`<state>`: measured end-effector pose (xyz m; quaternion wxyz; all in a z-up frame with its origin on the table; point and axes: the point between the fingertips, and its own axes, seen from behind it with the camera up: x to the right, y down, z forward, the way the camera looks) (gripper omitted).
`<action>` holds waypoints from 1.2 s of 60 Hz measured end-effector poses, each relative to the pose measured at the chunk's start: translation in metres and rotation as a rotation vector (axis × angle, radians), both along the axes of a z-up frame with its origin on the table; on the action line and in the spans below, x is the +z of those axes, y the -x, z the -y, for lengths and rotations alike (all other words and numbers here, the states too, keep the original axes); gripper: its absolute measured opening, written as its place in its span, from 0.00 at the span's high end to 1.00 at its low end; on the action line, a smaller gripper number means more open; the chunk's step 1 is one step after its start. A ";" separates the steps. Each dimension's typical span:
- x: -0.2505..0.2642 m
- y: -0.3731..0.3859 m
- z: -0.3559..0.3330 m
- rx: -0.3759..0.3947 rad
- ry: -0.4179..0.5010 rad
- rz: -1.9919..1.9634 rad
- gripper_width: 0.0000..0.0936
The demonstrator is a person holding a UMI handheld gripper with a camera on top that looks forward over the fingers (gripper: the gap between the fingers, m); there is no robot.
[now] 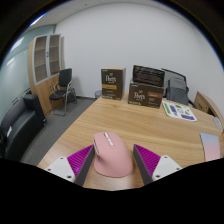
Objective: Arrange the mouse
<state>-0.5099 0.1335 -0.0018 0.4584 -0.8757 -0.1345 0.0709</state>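
A pink computer mouse (pixel 110 154) lies on the wooden table (pixel 120 118), between my two fingers. My gripper (pixel 113 160) is open around it. The left magenta pad (pixel 80 160) sits against or very close to the mouse's left side. The right pad (pixel 148 157) stands a little apart from it, with a strip of table showing between them. The mouse's rear end is hidden below the fingers.
Two brown cardboard boxes (pixel 113 83) and a black tray-like item (pixel 148 77) stand at the table's far edge. A flat card (pixel 180 112) and a pink pad (pixel 210 146) lie on the right. A black chair (pixel 64 88) and a dark sofa (pixel 18 125) stand to the left.
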 end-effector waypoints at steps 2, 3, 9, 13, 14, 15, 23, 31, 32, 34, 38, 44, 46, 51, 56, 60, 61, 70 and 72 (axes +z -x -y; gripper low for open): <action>-0.002 -0.001 -0.006 -0.003 0.004 -0.001 0.13; -0.003 -0.002 -0.010 -0.005 0.005 0.000 0.13; -0.005 -0.011 -0.030 -0.025 0.007 -0.003 0.13; -0.006 -0.018 -0.043 -0.046 0.004 -0.006 0.13; -0.006 -0.019 -0.046 -0.049 0.005 -0.007 0.13; -0.006 -0.021 -0.048 -0.051 0.005 -0.008 0.13; -0.006 -0.026 -0.060 -0.057 -0.001 -0.012 0.27; -0.008 -0.032 -0.057 -0.077 0.011 -0.014 0.44; -0.008 -0.033 -0.057 -0.080 0.013 -0.016 0.47; -0.009 -0.034 -0.056 -0.085 0.017 -0.017 0.49; -0.009 -0.034 -0.056 -0.083 0.028 -0.012 0.55; 0.001 -0.028 -0.054 -0.073 0.085 -0.076 0.56; 0.019 -0.027 -0.057 -0.063 0.065 -0.107 0.56; 0.085 -0.047 -0.073 -0.050 -0.069 -0.094 0.56; 0.151 -0.085 -0.093 -0.048 -0.158 -0.121 0.56; 0.184 -0.145 -0.111 -0.082 -0.216 -0.084 0.56; 0.188 -0.163 -0.114 -0.097 -0.223 -0.067 0.56; 0.150 -0.337 -0.118 -0.236 -0.144 0.062 0.56; 0.127 -0.371 -0.111 -0.265 -0.097 0.073 0.56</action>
